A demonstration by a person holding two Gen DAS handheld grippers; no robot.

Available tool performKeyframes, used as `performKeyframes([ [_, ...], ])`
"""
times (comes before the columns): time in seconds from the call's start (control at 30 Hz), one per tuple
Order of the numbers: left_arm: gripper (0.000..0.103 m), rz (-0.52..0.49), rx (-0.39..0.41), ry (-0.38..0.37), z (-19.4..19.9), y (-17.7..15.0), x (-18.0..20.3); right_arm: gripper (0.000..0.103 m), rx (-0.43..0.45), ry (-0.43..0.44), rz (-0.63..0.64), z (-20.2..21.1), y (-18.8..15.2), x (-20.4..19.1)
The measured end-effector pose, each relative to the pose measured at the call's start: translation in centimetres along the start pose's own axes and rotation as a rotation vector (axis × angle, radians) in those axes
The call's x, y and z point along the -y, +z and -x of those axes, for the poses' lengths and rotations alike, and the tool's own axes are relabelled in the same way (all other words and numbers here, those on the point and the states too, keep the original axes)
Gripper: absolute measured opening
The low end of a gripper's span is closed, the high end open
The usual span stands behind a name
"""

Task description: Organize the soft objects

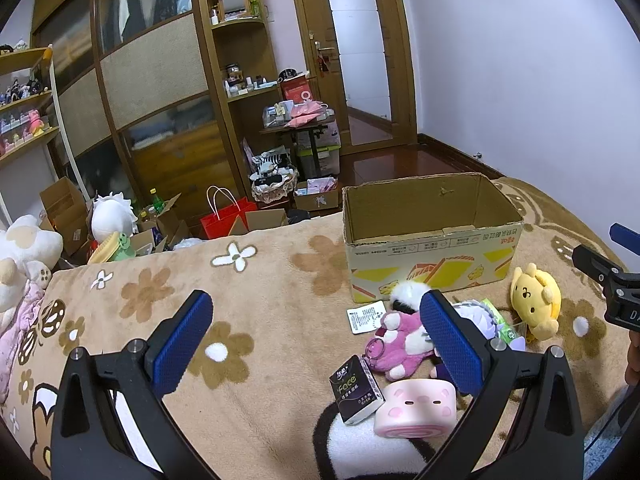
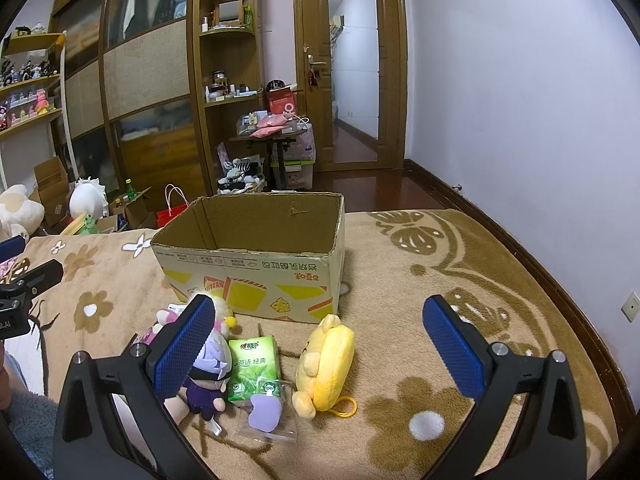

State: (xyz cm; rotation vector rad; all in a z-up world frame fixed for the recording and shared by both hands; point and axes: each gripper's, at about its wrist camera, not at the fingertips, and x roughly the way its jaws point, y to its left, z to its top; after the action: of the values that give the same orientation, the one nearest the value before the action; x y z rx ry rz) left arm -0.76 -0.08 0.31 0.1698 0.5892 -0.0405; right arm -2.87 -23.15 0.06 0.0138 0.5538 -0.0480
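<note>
An open, empty cardboard box (image 1: 432, 240) (image 2: 256, 264) stands on the flowered blanket. In front of it lie soft toys: a yellow plush (image 1: 536, 300) (image 2: 328, 364), a pink plush (image 1: 400, 340), a purple-haired doll (image 2: 208, 372), a pink pig squishy (image 1: 416, 408), a black tissue pack (image 1: 356, 392), a green tissue pack (image 2: 252, 364) and a purple piece in a clear bag (image 2: 266, 412). My left gripper (image 1: 316, 340) is open and empty, left of the pile. My right gripper (image 2: 320, 344) is open and empty above the yellow plush.
The blanket (image 1: 240, 320) covers a bed. Beyond its far edge stand cartons, a red bag (image 1: 224, 220), a white plush (image 1: 110, 212) and a cluttered small table (image 1: 300, 124). A wardrobe, shelves and a door line the back wall. More plush toys (image 1: 20, 252) sit at the far left.
</note>
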Motion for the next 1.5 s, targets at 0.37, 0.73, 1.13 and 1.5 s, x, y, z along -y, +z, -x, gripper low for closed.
performKeyframes([
  [0.37, 0.102, 0.000, 0.000, 0.000, 0.04, -0.01, 0.05, 0.103, 0.000, 0.002, -0.004, -0.06, -0.07, -0.04],
  [0.73, 0.102, -0.002, 0.000, 0.001, -0.01, 0.01, 0.07, 0.103, 0.000, 0.000, -0.007, 0.10, 0.09, -0.02],
  [1.13, 0.102, -0.003, -0.002, 0.001, -0.45, -0.20, -0.18, 0.103, 0.001, 0.001, -0.006, 0.16, 0.13, 0.02],
  [1.5, 0.102, -0.005, -0.004, 0.002, -0.47, -0.22, -0.17, 0.103, -0.001, 0.002, -0.006, 0.10, 0.09, -0.05],
])
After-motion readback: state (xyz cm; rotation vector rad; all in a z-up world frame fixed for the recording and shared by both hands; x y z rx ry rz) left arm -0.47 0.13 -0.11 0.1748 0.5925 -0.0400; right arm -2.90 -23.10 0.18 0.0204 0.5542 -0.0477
